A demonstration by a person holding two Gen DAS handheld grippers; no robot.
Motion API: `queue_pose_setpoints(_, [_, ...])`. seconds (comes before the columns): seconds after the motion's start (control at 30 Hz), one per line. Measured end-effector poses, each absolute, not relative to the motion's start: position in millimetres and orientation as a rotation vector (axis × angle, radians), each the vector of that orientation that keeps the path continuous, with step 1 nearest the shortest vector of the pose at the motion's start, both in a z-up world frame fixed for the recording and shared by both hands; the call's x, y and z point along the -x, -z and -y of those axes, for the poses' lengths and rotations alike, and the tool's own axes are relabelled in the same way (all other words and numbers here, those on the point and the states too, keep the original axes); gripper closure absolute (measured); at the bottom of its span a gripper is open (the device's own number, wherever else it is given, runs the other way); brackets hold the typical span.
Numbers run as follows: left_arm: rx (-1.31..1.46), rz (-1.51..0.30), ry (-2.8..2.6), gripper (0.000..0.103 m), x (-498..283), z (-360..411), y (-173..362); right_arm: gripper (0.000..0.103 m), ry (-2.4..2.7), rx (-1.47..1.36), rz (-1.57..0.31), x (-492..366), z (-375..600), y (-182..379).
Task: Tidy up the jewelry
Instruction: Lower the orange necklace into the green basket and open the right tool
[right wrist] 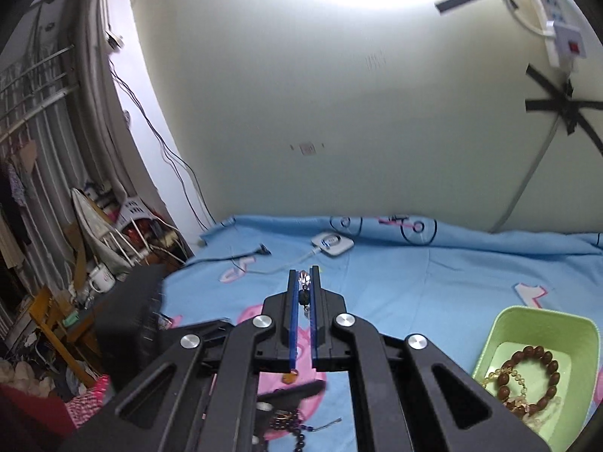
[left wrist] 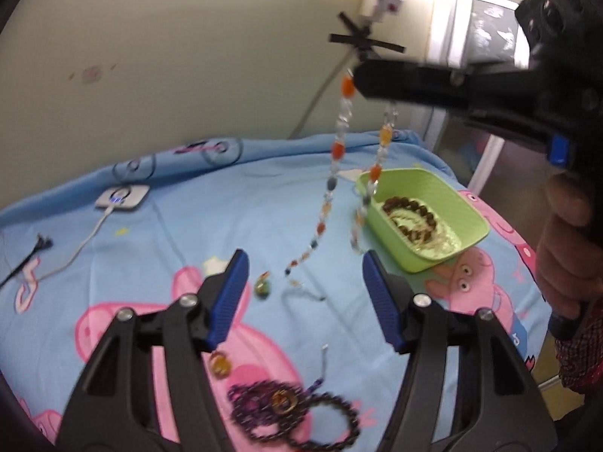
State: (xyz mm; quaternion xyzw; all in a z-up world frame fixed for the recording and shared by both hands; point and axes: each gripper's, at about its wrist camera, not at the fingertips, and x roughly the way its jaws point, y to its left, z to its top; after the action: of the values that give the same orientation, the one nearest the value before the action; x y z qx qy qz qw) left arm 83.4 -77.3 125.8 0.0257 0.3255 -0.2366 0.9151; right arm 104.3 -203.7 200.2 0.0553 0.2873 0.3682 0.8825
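Note:
My right gripper (left wrist: 358,77) is shut on a long necklace (left wrist: 337,150) of orange and clear beads, which hangs from it above the bed, its low end near the sheet. In the right wrist view the gripper (right wrist: 304,278) pinches the beads (right wrist: 304,290) between its blue pads. A green tray (left wrist: 467,203) at the right holds a brown bead bracelet (left wrist: 410,218); it also shows in the right wrist view (right wrist: 588,339). My left gripper (left wrist: 305,263) is open and empty above the sheet. Purple and dark bead bracelets (left wrist: 294,410) lie below it.
The bed has a blue cartoon-pig sheet (left wrist: 188,226). A small green pendant (left wrist: 262,286) and an amber ring (left wrist: 220,363) lie on it. A white charger (left wrist: 122,197) with its cable lies at the back left. The wall is behind.

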Motion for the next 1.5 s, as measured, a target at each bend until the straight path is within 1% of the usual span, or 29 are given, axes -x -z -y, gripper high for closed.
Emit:
queue_pose_setpoints(0.17, [-0.107,-0.646,0.548,0.044,-85,111,-136,0.103,-0.78,-0.146,-0.552,-92,221,-218])
queue_pose_setpoints(0.2, [-0.117,-0.646,0.557,0.049,-86,117,-137,0.103,-0.777,-0.151,-0.539,-90,225,-221])
queue_pose_setpoints(0.27, [-0.131,-0.657,0.587,0.092,-88,126,-141,0.103,-0.766,-0.168,-0.51,-86,237,-230])
queue_pose_setpoints(0.3, [-0.134,-0.662,0.597,0.098,-89,130,-144,0.103,-0.763,-0.175,-0.498,-85,243,-234])
queue_pose_setpoints(0.57, [-0.155,-0.576,0.653,0.098,-97,176,-201,0.103,-0.678,-0.21,-0.382,-80,300,-268])
queue_pose_setpoints(0.73, [-0.177,-0.551,0.702,0.098,-106,217,-220,0.103,-0.608,-0.225,-0.332,-81,341,-280])
queue_pose_setpoints(0.83, [-0.176,-0.583,0.737,0.098,-116,247,-212,0.103,-0.563,-0.244,-0.341,-84,365,-274])
queue_pose_setpoints(0.93, [-0.183,-0.631,0.764,0.098,-125,270,-193,0.103,-0.523,-0.274,-0.376,-88,386,-253])
queue_pose_setpoints(1.13, [-0.207,-0.727,0.745,0.098,-148,302,-148,0.103,-0.442,-0.306,-0.479,-101,414,-196])
queue_pose_setpoints(1.17, [-0.224,-0.748,0.719,0.097,-156,307,-138,0.103,-0.431,-0.312,-0.501,-106,416,-184])
queue_pose_setpoints(1.2, [-0.234,-0.768,0.696,0.093,-161,309,-131,0.103,-0.428,-0.319,-0.516,-109,418,-175])
queue_pose_setpoints(1.23, [-0.242,-0.788,0.675,0.078,-167,311,-126,0.103,-0.424,-0.328,-0.532,-113,420,-167])
queue_pose_setpoints(1.27, [-0.248,-0.821,0.643,0.06,-174,312,-118,0.103,-0.404,-0.346,-0.546,-119,422,-155])
queue_pose_setpoints(1.3, [-0.248,-0.843,0.621,0.057,-179,311,-114,0.103,-0.389,-0.349,-0.554,-120,422,-149])
queue_pose_setpoints(1.4, [-0.241,-0.888,0.6,0.056,-186,302,-105,0.103,-0.357,-0.354,-0.587,-129,422,-134])
queue_pose_setpoints(1.43, [-0.234,-0.888,0.6,0.056,-186,299,-107,0.1,-0.356,-0.358,-0.591,-130,422,-133])
queue_pose_setpoints(1.47, [-0.223,-0.874,0.6,0.056,-184,292,-111,0.094,-0.363,-0.367,-0.588,-130,422,-133])
queue_pose_setpoints(1.5, [-0.215,-0.856,0.597,0.056,-181,286,-117,0.091,-0.364,-0.365,-0.577,-128,421,-135])
